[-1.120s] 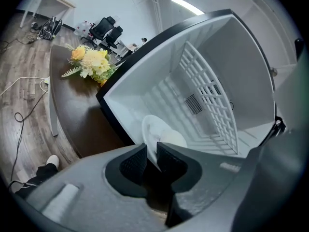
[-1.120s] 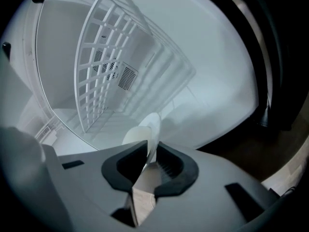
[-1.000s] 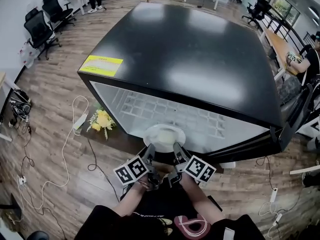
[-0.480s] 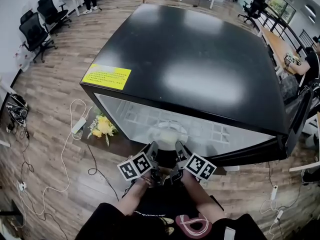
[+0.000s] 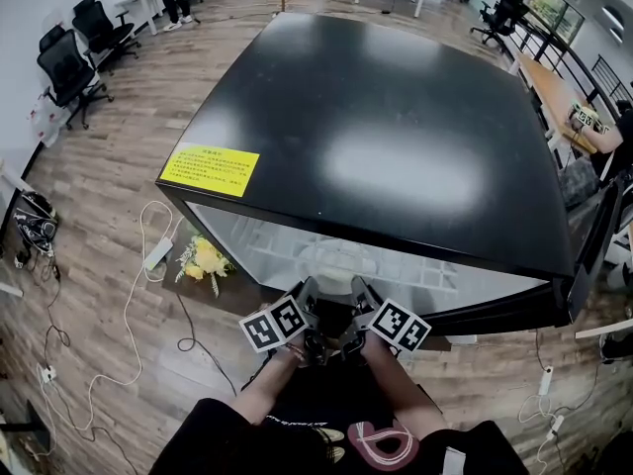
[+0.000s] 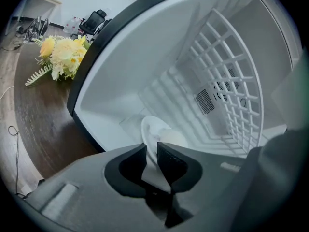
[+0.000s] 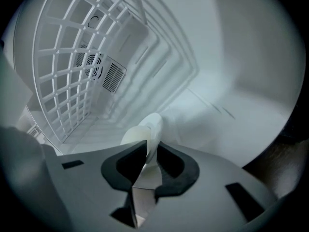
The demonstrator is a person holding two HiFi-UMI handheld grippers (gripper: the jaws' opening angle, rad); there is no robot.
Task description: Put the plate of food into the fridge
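Placing now: your left gripper (image 6: 151, 151) and right gripper (image 7: 150, 151) each pinch the plate (image 5: 334, 261) rim inside the fridge (image 5: 396, 137). Next, set it down level.

No text here can be read with certainty. On the black top of the fridge (image 5: 396, 117), near its front left corner, there is a yellow label (image 5: 209, 169) with several lines of dark print, too small to read. The left hand-held gripper (image 5: 309, 293) and the right hand-held gripper (image 5: 356, 291) each carry a cube with black-and-white square markers (image 5: 274, 323), which are patterns, not letters. The person's dark clothing (image 5: 247, 443) has a pink mark (image 5: 381, 445), not legible.
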